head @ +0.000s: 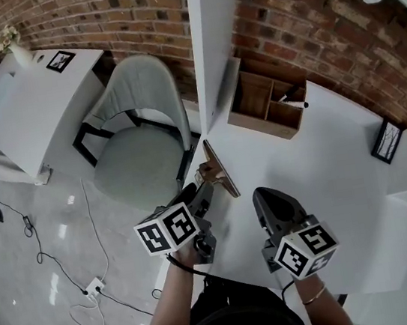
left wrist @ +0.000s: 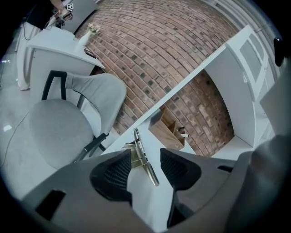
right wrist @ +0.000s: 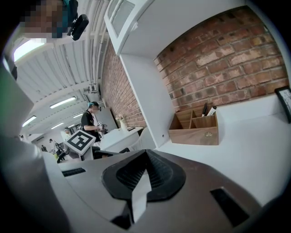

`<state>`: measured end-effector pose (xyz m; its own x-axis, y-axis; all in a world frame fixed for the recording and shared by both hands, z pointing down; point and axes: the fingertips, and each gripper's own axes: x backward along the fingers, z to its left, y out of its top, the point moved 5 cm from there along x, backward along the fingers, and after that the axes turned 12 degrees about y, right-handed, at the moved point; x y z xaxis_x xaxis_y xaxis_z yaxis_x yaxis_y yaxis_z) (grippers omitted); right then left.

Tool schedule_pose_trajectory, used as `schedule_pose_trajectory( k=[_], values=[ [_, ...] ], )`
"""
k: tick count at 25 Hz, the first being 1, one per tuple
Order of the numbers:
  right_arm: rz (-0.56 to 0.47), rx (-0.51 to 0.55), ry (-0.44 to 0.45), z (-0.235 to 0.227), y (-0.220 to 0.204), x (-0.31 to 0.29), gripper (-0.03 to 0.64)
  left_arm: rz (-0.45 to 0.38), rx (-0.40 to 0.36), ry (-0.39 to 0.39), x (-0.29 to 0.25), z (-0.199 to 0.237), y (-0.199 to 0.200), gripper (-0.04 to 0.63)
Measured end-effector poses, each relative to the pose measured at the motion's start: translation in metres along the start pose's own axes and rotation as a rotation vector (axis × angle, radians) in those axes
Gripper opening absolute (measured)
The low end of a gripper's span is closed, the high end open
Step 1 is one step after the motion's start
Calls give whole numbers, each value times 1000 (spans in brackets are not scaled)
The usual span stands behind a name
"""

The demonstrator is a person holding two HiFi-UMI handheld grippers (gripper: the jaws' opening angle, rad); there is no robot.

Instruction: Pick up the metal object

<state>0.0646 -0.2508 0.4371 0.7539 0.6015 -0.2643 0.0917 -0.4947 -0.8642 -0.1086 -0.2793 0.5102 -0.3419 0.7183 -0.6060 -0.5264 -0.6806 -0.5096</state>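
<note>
The left gripper's (left wrist: pixel 145 155) jaws are held wide apart. The metal object (left wrist: pixel 144 159) is seen in the gap between them, lying on the white desk (left wrist: pixel 154 200) at its left edge; neither pad is pressed on it, and whether it is touched cannot be told. The right gripper's (right wrist: pixel 145 157) jaws are closed together with nothing between them, and it is held above the near desk, just right of the left gripper (head: pixel 205 193). A wooden box (head: pixel 267 103) is set at the far side against the brick wall. A grey chair (head: pixel 140 145) is placed left of the desk, beyond the object (head: pixel 218 169).
</note>
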Motion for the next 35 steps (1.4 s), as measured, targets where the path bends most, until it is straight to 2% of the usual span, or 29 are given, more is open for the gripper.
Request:
schedule_pose_trajectory(
  k=[8,13,15,18,22,25,35],
  values=[
    [14,-26,-9,-14,-2,-1,5,45,67,29,-31,0,1,181],
    [22,-40,-20,-19,-3,0,5,67,84,42,-41,-2,0,161],
    [24,-43,-23,-21,-3,-1,5,69,90,47,-44,-2,0,147],
    [25,-46,-26,-24,-4,-1,5,66,106,55,-46,0,1,92],
    [23,-48,-30,-24,-4,1,5,65,127,44,-46,1,1,86],
    [19,-47,-33,-24,-3,3,5,54,132,35,-44,-2,4,25],
    [-3,-40,-44,-20,2,12,5,49,104,-14,-40,-16,8,11]
  ],
)
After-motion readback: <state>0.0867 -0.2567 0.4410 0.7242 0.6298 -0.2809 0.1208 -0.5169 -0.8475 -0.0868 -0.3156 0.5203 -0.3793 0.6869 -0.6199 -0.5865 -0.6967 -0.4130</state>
